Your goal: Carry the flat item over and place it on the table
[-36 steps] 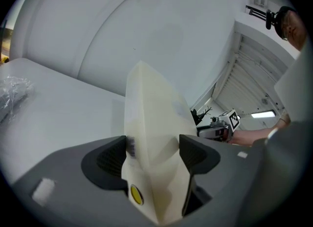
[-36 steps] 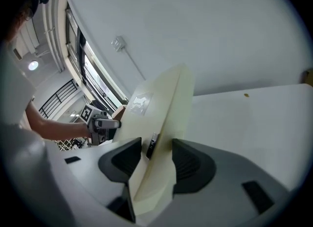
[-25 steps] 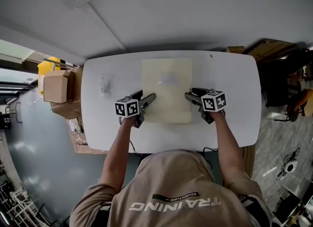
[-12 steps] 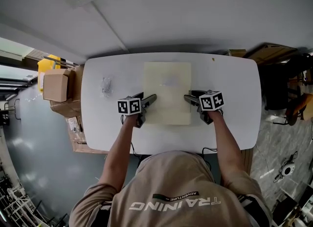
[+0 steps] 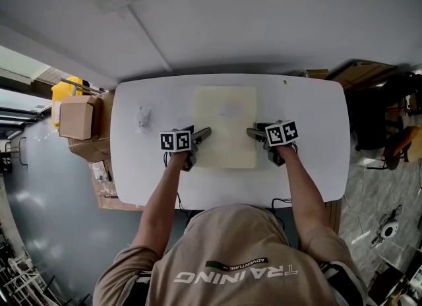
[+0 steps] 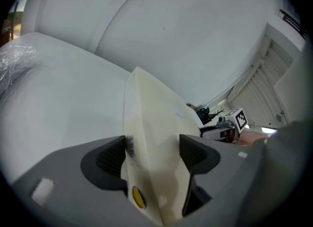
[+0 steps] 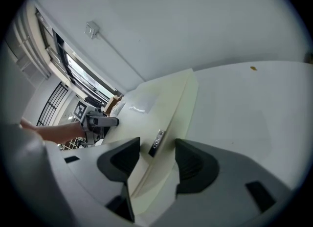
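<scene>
Cream flat item (image 5: pixel 225 117): left hand-held gripper (image 5: pixel 203 133), right hand-held gripper (image 5: pixel 253 132) clamp opposite edges.

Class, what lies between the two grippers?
The cream flat panel spans the gap between left gripper and right gripper, shown in the head view.

cardboard box (image 5: pixel 77 116), crinkled plastic bag (image 5: pixel 144 117)

Overhead; opposed gripper views, shared table (image 5: pixel 310 120)
</scene>
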### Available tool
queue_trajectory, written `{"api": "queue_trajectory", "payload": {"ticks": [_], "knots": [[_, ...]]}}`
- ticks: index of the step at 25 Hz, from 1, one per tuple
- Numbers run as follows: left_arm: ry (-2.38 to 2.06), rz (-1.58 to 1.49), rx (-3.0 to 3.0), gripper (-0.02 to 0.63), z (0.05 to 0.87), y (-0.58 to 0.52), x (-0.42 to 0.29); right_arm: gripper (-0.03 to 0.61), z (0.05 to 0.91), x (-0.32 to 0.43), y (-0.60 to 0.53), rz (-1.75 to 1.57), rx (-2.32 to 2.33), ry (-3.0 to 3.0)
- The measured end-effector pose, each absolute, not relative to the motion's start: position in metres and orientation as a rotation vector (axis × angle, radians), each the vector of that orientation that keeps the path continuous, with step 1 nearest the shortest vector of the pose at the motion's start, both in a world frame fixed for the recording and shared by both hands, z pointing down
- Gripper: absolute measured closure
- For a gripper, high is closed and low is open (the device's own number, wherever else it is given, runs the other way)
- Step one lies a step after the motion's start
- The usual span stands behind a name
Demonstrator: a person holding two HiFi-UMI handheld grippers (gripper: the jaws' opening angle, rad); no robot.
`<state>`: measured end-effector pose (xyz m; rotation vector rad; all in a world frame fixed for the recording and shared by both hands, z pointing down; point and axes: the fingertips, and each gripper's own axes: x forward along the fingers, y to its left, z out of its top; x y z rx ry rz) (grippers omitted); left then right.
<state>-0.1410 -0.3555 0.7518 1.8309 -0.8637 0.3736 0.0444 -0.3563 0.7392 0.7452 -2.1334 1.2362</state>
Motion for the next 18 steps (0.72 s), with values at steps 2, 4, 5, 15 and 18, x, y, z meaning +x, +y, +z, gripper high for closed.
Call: {"api": "queue_trajectory", "payload": {"ticks": [2,4,5,15,18], "knots": [[-0.862,0.327,1.847,0.282,0.747,-0.357,-0.142,0.377,0.736,0.045,-0.357,1.21,0.763,-2.134],[-0.876,0.264,1.878,0.284,0.737,-0.36,-0.147,0.377,0.731,0.046,-0.359,1.146,0.794,-2.142],[-0.887,0.24,1.888,0.284,0.731,-0.361,-0.151,0.377,0.728,0.048,-0.359,1.115,0.809,-2.144],[-1.0,0.228,2.065,0.309,0.677,-0.343,-0.17,0.377,0.669,0.057,-0.34,0.836,0.848,-2.271],[-1.047,0.131,2.147,0.438,0.639,-0.336,-0.174,0.381,0.638,0.051,-0.327,0.734,0.832,-2.343]]}}
